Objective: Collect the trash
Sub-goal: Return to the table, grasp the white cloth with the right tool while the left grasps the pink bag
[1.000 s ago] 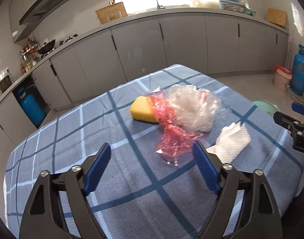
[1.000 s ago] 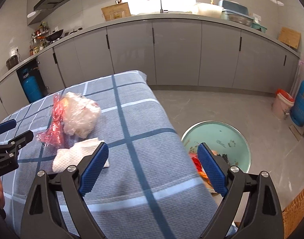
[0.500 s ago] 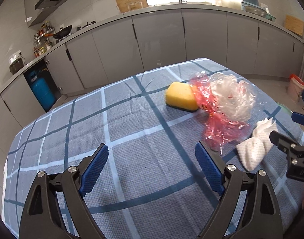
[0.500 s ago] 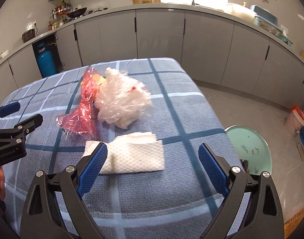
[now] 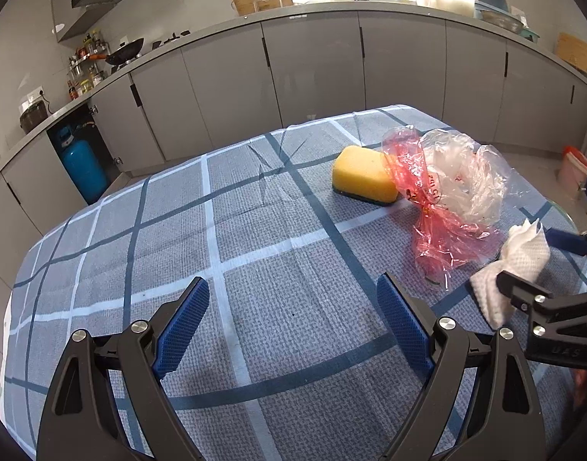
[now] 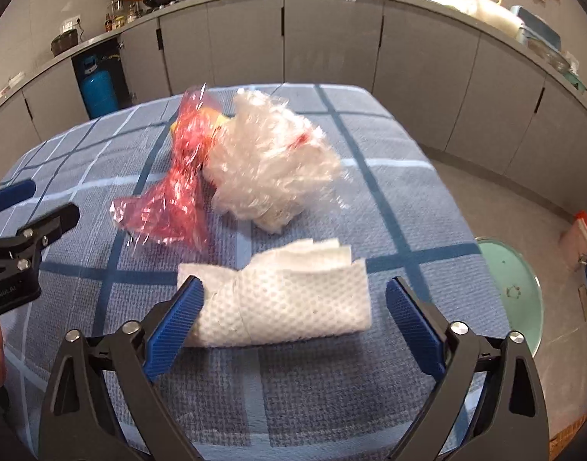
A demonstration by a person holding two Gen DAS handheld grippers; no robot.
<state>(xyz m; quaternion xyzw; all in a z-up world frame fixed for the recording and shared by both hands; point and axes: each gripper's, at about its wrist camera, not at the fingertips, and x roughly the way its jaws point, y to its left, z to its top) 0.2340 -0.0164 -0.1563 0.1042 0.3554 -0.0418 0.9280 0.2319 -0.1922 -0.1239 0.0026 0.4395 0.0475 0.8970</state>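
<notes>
A folded white paper towel point(image 6: 282, 299) lies on the blue checked tablecloth point(image 6: 332, 403). My right gripper point(image 6: 293, 319) is open, its blue pads on either side of the towel's near end. Behind it lie a red plastic wrapper point(image 6: 178, 196) and a crumpled clear plastic bag point(image 6: 270, 169). In the left wrist view the towel point(image 5: 512, 269), red wrapper point(image 5: 435, 207), clear bag point(image 5: 470, 176) and a yellow sponge point(image 5: 364, 174) sit at the right. My left gripper point(image 5: 293, 326) is open and empty above bare cloth. The right gripper point(image 5: 554, 265) shows at the right edge.
A green round bin point(image 6: 516, 292) stands on the floor right of the table. Grey kitchen cabinets point(image 5: 312, 69) curve behind, with a blue gas cylinder point(image 5: 80, 169) at the left. The table edge drops off close to the right of the towel.
My right gripper swung left from the bin toward the table and closed in around the paper towel. My left gripper shifted left, so the trash now sits to its right.
</notes>
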